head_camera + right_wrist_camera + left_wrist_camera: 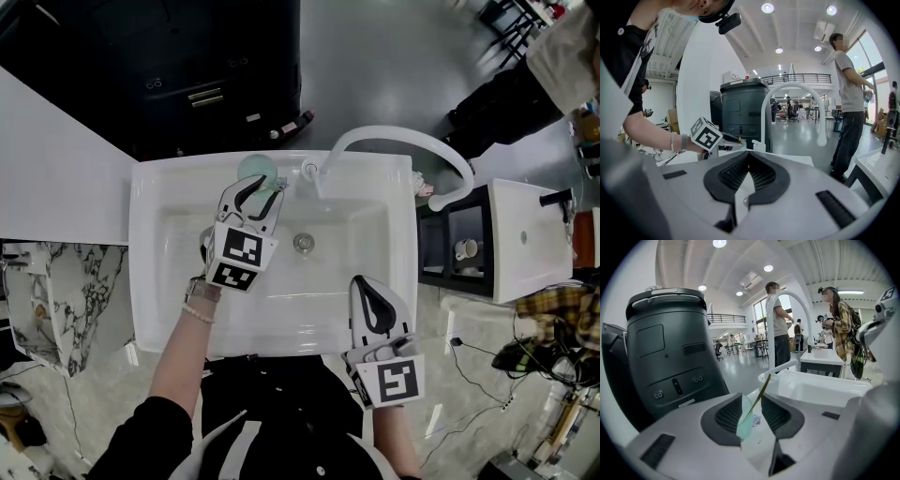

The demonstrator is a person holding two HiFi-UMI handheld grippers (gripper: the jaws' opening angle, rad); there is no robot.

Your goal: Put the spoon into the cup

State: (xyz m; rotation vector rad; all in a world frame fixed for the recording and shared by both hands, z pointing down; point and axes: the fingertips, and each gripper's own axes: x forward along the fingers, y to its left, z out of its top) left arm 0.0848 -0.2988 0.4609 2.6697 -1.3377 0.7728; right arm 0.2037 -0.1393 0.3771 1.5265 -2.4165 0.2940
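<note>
Left claw (265,188) tilts down, jaws apart around the spoon (761,392) in the cup (745,423).

In the left gripper view only the thin handle of the spoon (762,387) shows, slanting up out of the pale green cup (744,425). Its bowl is hidden inside, and the cup's base lies behind the gripper's body. In the head view the left gripper (262,187) covers the near side of the cup on the back rim of the sink (148,281), and the spoon there is too small to make out. The right gripper (364,286) hides the hand holding it at the sink's front right corner.
</note>
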